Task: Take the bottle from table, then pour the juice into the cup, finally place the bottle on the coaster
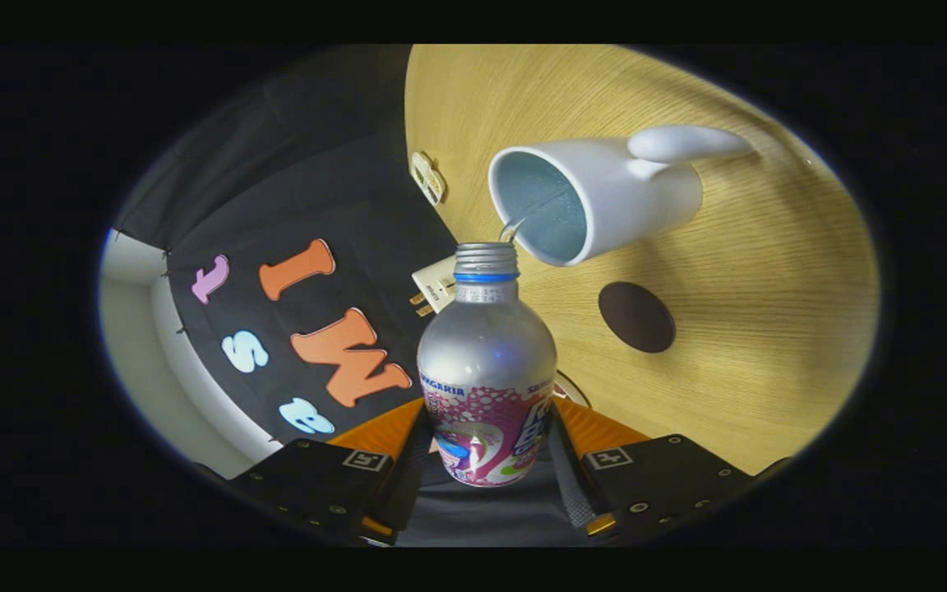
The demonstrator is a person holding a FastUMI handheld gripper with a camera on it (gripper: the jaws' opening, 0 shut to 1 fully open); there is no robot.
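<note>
While the whole view is rolled sideways, so that the table (769, 329) stands like a wall beyond the bottle, the cup (597, 197) appears lying on its side with its mouth turned toward the bottle (486, 370). Cup: white, handle on the side away from the bottle, pale bluish inside; whether liquid sits in it I cannot tell. A thin clear stream runs from the bottle's mouth over the near rim of the cup. Bottle: silver metal body, threaded neck with a blue ring, no cap on, pink and white printed label round the lower half. Its contents cannot be seen through the metal.

Relative to the bottle: the cup's rim is just beyond the open neck, nearly touching it. The coaster (636, 316), a dark round disc, lies flat on the wooden table beside the bottle's shoulder, on the same side as the cup but nearer the fingers, apart from both cup and bottle. A small pale tag (428, 177) sits at the table edge past the neck, another (434, 289) just beside the neck.

Gripper (486, 460): the bottle's lower, labelled half sits between the two fingers, neck pointing straight ahead. Both fingers press against the label from either side, held apart by the width of the body, clamped on it.
</note>
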